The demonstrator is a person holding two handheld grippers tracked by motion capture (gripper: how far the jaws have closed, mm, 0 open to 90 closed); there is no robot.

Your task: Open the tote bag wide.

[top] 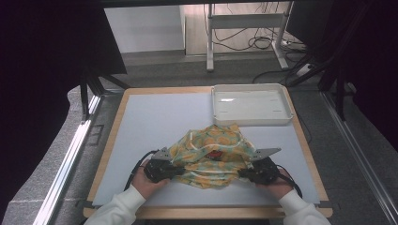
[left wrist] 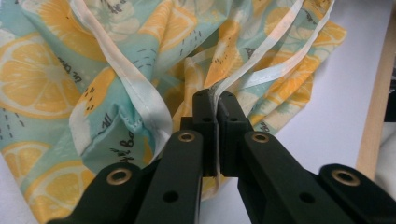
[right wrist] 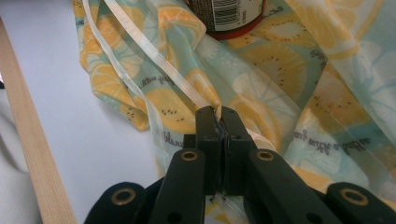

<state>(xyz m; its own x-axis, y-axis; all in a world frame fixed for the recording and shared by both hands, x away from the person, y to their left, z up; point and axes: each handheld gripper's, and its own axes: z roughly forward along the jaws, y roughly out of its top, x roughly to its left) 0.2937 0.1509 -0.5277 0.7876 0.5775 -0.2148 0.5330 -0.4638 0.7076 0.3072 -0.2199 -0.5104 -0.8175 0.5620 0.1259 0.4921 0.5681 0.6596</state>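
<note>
Both claws, left claw (left wrist: 215, 100) and right claw (right wrist: 218, 116), are clamped on the pale hem of the lemon-print bag (top: 211, 154). Bag lies crumpled between them, just in front of the white tray (top: 250, 104). Thin, limp, slippery film, I judge; the hem grips best. Jar (right wrist: 226, 16) inside adds weight.

Lab or test-bench setup, not a home. Wooden-edged table (top: 109, 140) with a pale grey work mat (top: 155, 126) sits inside a rig of metal rails (top: 65, 159) on grey carpet floor (top: 366, 187). Black curtains or panels (top: 42, 56) hang on both sides. Behind the table: a white metal desk frame (top: 244, 21) with loose cables (top: 263, 42) trailing on the floor, plain white wall panel (top: 143, 28). Empty white plastic tray (top: 250, 104) set at the far right of the mat. Recording-station look overall.
</note>
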